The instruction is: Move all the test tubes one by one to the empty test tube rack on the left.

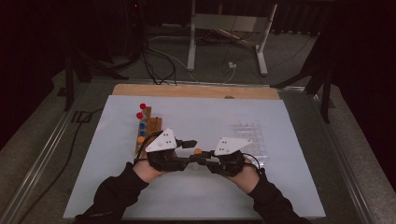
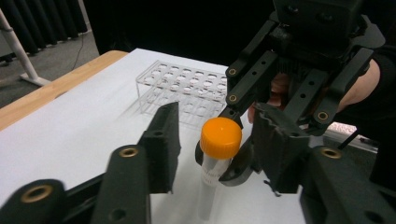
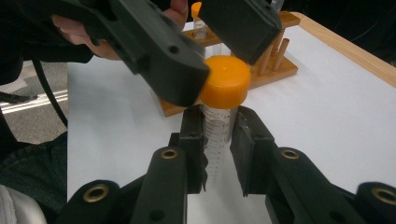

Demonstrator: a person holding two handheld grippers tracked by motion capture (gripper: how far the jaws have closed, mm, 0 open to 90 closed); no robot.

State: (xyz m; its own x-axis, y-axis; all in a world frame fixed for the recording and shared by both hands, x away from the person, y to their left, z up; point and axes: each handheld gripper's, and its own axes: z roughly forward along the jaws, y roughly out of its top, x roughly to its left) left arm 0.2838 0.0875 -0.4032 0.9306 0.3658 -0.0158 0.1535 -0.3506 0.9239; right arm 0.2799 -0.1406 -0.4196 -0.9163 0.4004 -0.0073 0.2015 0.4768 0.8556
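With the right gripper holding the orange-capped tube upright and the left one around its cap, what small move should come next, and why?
Probably close the left gripper the rest of the way onto the orange cap. One of its jaws already touches the cap while the other stands off it, and the right gripper clamps the tube body, so the cap looks ready for gripping and twisting.

Bare white table sheet (image 1: 280, 196) lies open in front; a wooden tube rack (image 1: 148, 125) blocks the left, a clear plastic rack (image 1: 250, 135) the right

Orange cap (image 2: 221, 137); clear tube (image 3: 217, 135); black fingers (image 3: 194, 140)
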